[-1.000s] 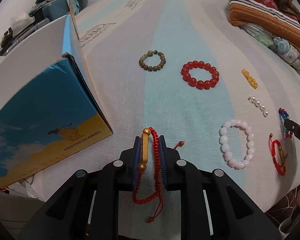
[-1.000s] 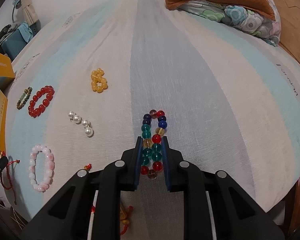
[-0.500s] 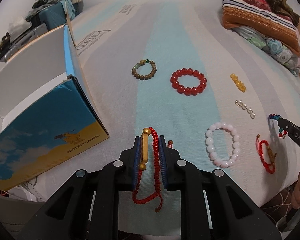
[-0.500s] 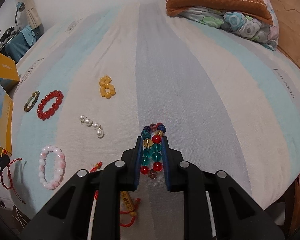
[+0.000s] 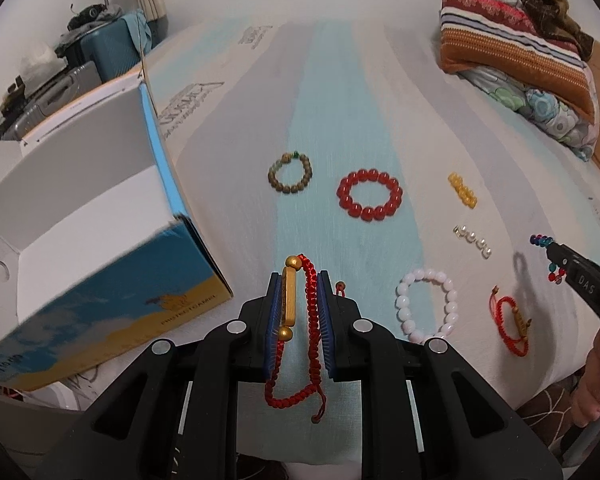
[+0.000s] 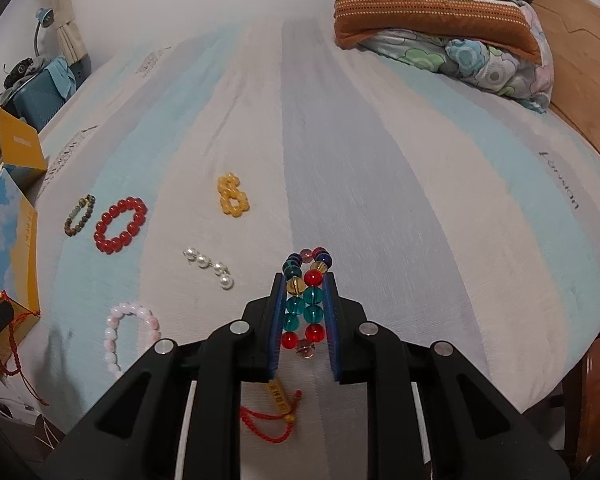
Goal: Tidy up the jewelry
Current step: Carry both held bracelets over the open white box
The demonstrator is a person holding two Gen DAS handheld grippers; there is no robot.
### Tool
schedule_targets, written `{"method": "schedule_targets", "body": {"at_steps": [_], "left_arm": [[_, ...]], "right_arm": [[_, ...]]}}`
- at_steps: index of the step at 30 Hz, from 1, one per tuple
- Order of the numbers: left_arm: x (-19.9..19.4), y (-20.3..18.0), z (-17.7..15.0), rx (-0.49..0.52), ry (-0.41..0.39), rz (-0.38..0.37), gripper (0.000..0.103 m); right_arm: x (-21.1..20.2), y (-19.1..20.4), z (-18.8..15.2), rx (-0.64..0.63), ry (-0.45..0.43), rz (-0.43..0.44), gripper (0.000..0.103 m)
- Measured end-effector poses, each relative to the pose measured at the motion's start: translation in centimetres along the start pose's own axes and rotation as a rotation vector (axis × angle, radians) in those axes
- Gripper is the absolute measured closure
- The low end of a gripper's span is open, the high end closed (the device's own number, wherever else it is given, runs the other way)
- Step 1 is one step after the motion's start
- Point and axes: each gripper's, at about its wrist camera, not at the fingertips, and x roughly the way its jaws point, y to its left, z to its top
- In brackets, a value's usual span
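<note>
Bed [image 5: 340,92] first – soft striped sheet, nothing hard to clatter on, beads free to roll little. Open cardboard box [image 5: 100,248] at the left edge, light and easily nudged, likely the place for the jewelry.

Held off the sheet between the narrow fingers of the left gripper [image 5: 299,312]: a red cord bracelet [image 5: 312,320] with a gold bar – limp, featherlight, tail dangling; best pinched at the stiff bar, not the slack knots. Clamped in the right gripper [image 6: 303,312], fingers equally narrow: a multicoloured glass-bead bracelet [image 6: 306,296] – heavier, slick, hard, elastic strung, so squeezed across both strands.

Lying loose: red bead bracelet [image 5: 370,195], pink-white bead bracelet [image 5: 426,306], brown bead bracelet [image 5: 290,174], second red cord bracelet [image 5: 514,320], amber beads [image 5: 462,190], pearls [image 5: 473,236].

Left wrist view alone – box interior, a person's hand [image 5: 598,380] on the right tool. Right wrist view alone – amber beads as a figure-eight, bare bed to the right.
</note>
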Motion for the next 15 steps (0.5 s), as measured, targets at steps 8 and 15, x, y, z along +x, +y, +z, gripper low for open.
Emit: {"method": "schedule_targets", "body": {"at_steps": [8, 15], "left_arm": [[-2.2, 1.2, 1.8, -0.021, -0.037, 0.002, 0.086], [-4.3, 2.9, 3.4, -0.041, -0.083, 0.022, 0.086]], "right_arm": [[-2.0, 2.0, 1.3, -0.027, -0.034, -0.002, 0.085], [-4.3, 4.9, 2.6, -0.074, -0.071, 0.022, 0.085]]}}
